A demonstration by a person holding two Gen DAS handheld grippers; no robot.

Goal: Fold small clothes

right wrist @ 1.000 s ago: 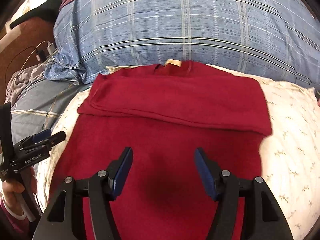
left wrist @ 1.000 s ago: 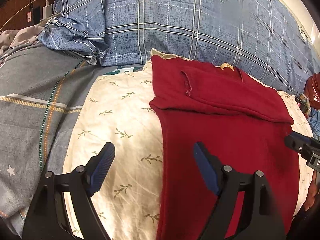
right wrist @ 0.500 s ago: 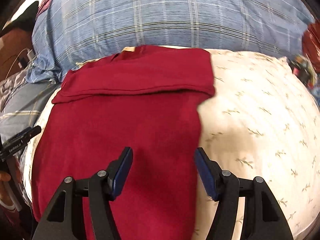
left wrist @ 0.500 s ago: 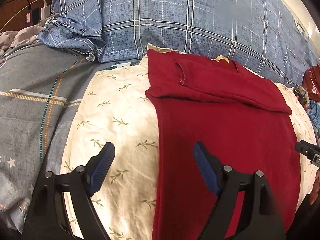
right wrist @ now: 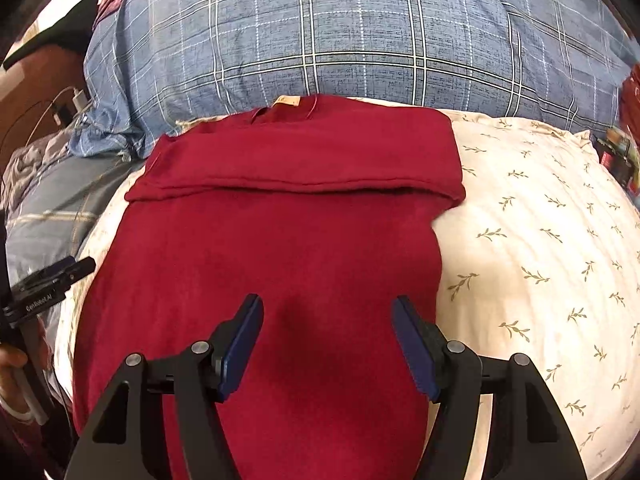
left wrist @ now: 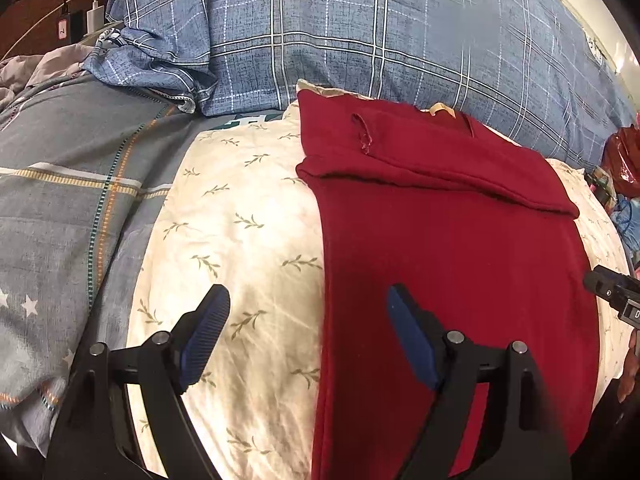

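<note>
Left wrist view shows the left gripper (left wrist: 308, 340) low in the picture with its two blue fingers (left wrist: 204, 336) wide apart and nothing between them. It hangs over the left edge of a red shirt (left wrist: 448, 248), with one finger above the shirt and the other above a cream pillow (left wrist: 240, 240) with little green leaves on it. The red shirt lies flat on that pillow and fills the picture from 12 o'clock down to 6 o'clock. Its sleeves are folded across the top part, and a small tan tag (left wrist: 440, 109) peeks out at the neck. Behind the shirt, at 12 o'clock, sits a big blue checked pillow (left wrist: 360, 40). A gray blanket (left wrist: 72, 184) with stripes and stars lies at 9 o'clock, and white chargers (left wrist: 94, 18) are plugged in at 10 o'clock. At 3 o'clock the tip of the right gripper (left wrist: 612, 292) pokes in. Seen from the right wrist, the right gripper (right wrist: 328, 344) also has its blue fingers (right wrist: 244, 344) wide apart and holds nothing. It floats above the lower right part of the red shirt (right wrist: 280, 248). The cream pillow (right wrist: 540, 260) shows at 3 o'clock, and the blue checked pillow (right wrist: 360, 32) is at 12 o'clock. At 9 o'clock the left gripper (right wrist: 52, 284) comes in from the side, and I cannot tell from here how its fingers stand.
</note>
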